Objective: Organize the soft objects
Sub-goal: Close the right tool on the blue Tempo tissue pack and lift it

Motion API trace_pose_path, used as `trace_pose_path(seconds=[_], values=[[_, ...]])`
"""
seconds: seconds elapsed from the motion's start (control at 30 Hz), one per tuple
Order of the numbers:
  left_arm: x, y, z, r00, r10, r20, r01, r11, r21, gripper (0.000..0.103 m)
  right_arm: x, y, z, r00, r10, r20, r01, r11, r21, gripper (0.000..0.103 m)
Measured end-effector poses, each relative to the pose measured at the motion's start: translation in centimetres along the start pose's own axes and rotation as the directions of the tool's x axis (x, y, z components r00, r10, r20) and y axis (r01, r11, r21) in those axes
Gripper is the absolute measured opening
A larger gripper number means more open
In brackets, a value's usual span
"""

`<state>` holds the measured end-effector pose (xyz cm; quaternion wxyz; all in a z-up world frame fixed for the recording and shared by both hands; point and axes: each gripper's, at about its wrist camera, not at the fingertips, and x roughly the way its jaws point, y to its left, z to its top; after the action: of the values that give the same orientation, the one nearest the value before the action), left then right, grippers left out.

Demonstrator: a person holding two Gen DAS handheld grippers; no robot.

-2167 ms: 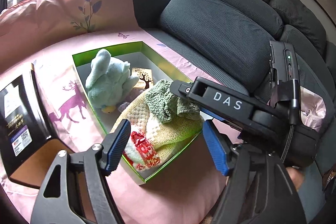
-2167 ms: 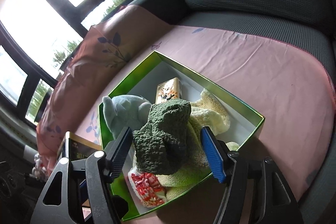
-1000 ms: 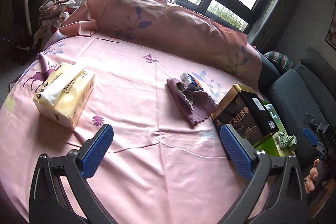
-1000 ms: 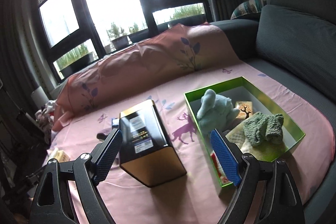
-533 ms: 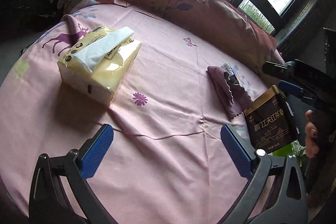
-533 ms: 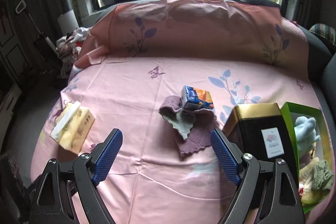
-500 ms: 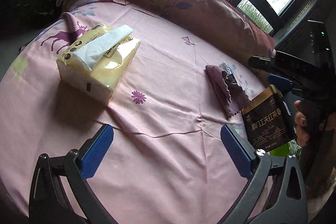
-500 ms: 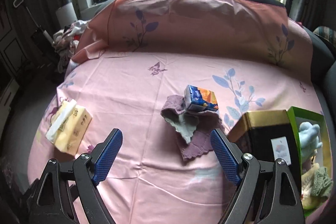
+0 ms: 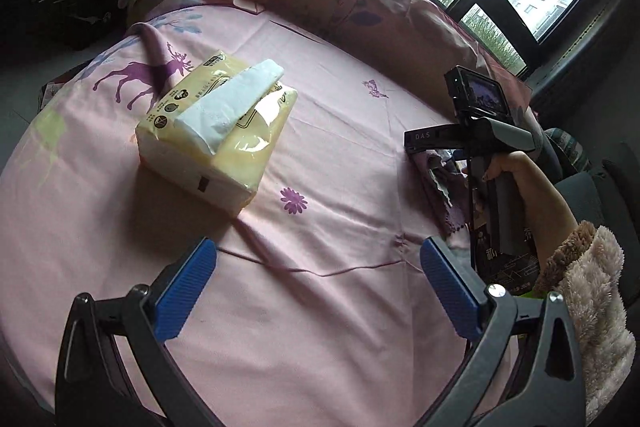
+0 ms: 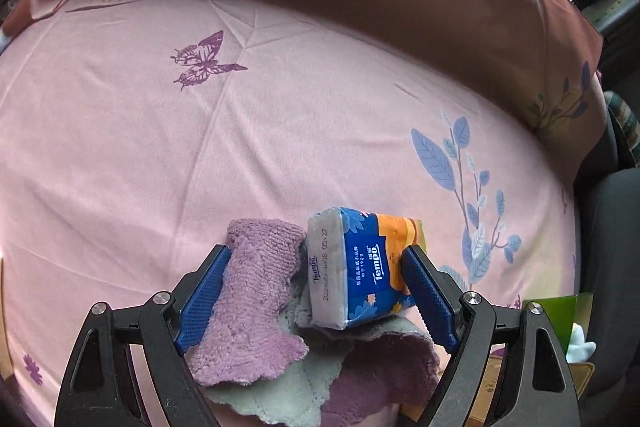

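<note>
Left gripper [image 9: 318,285] fingers spread; right gripper [image 10: 316,289] fingers spread, angled down.

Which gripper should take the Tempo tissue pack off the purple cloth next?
Right. The right gripper is open, straddling the Tempo tissue pack and purple cloth. The left gripper is open over bare pink sheet, nearer the yellow tissue pack.

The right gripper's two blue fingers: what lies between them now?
In the right wrist view, the open right gripper straddles a crumpled purple cloth and a blue Tempo tissue pack lying on it.
</note>
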<state>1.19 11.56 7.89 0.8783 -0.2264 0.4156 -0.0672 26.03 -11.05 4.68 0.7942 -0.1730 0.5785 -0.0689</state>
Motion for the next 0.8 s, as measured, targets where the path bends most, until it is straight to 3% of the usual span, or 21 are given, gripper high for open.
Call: trace_pose_path(seconds=[0.07, 0.17, 0.3, 0.4, 0.53, 0.67, 0.8], values=[[0.2, 0.0, -0.1, 1.0, 0.011, -0.01, -0.011, 1.0, 0.008, 0.102, 0.1, -0.1, 0.1, 1.0, -0.001, 0.028, 0.001, 1.0, 0.011, 0.085], [0.3, 0.1, 0.0, 1.0, 0.027, -0.016, -0.027, 1.0, 0.007, 0.102, -0.2, 0.0, -0.3, 0.999, -0.021, 0.039, 0.021, 1.0, -0.008, 0.067], [0.2, 0.7, 0.3, 0.999, 0.035, -0.013, -0.035, 0.999, -0.004, 0.102, -1.3, -1.0, -1.2, 0.998, 0.038, 0.048, -0.039, 0.999, 0.014, 0.055], [-0.1, 1.4, 0.5, 0.999, 0.033, -0.002, -0.033, 0.999, -0.034, 0.102, -3.1, -0.9, -2.8, 0.991, 0.12, 0.055, -0.121, 0.993, 0.002, 0.053], [-0.3, 2.2, 0.7, 0.999, 0.046, -0.007, -0.047, 0.997, -0.064, 0.102, -6.0, 1.2, -6.3, 0.988, 0.131, 0.08, -0.123, 0.988, -0.097, 0.049], [-1.1, 2.7, 0.9, 0.998, 0.066, 0.018, -0.065, 0.995, -0.077, 0.102, -8.7, 3.0, -10.3, 0.965, 0.248, 0.087, -0.231, 0.959, -0.165, 0.047], [-1.7, 3.3, 1.1, 0.997, 0.074, 0.032, -0.07, 0.993, -0.093, 0.102, -11.5, 4.9, -14.4, 0.926, 0.368, 0.09, -0.34, 0.911, -0.233, 0.047]])
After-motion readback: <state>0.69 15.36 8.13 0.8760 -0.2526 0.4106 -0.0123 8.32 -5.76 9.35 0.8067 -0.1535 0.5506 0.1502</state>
